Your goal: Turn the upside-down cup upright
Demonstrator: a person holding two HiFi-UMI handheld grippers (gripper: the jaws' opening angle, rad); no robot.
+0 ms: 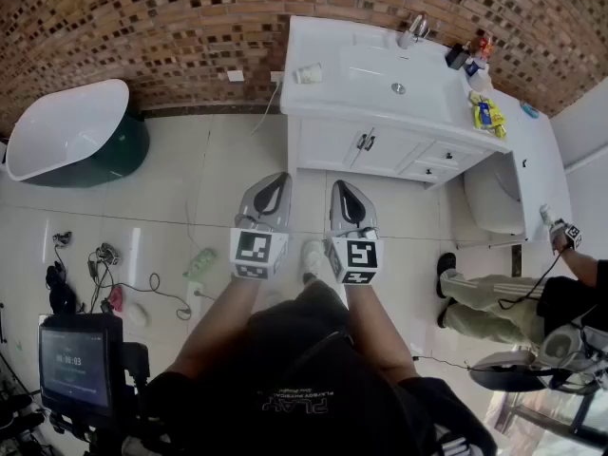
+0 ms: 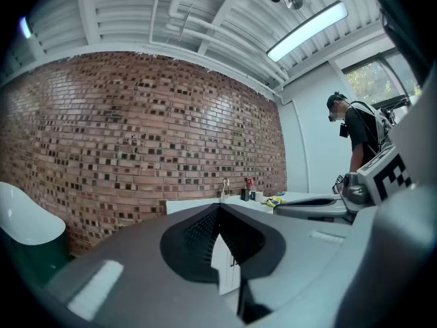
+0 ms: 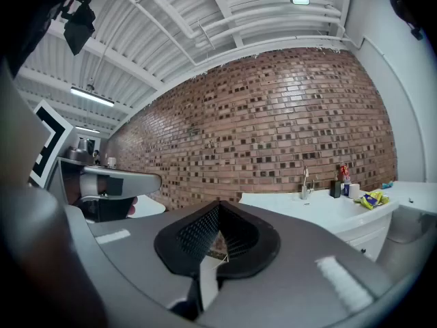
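Observation:
A small white cup (image 1: 307, 73) sits on the left end of the white vanity top (image 1: 380, 93), far ahead of both grippers; its pose is too small to make out. My left gripper (image 1: 274, 180) and right gripper (image 1: 340, 186) are held side by side close to my body, above the tiled floor, pointing at the vanity. Both have their jaws closed together with nothing between them. In the left gripper view the left gripper (image 2: 218, 207) points at the vanity front (image 2: 222, 258). In the right gripper view the right gripper (image 3: 218, 203) faces the brick wall, with the vanity top (image 3: 321, 207) to its right.
A sink basin (image 1: 399, 74) with a tap (image 1: 412, 30), bottles (image 1: 470, 55) and a yellow packet (image 1: 486, 114) share the vanity. A white bathtub (image 1: 66, 131) stands far left, a toilet (image 1: 494, 198) right. A person (image 1: 494, 302) is at the right; cables (image 1: 114, 283) and a monitor (image 1: 76, 359) lie lower left.

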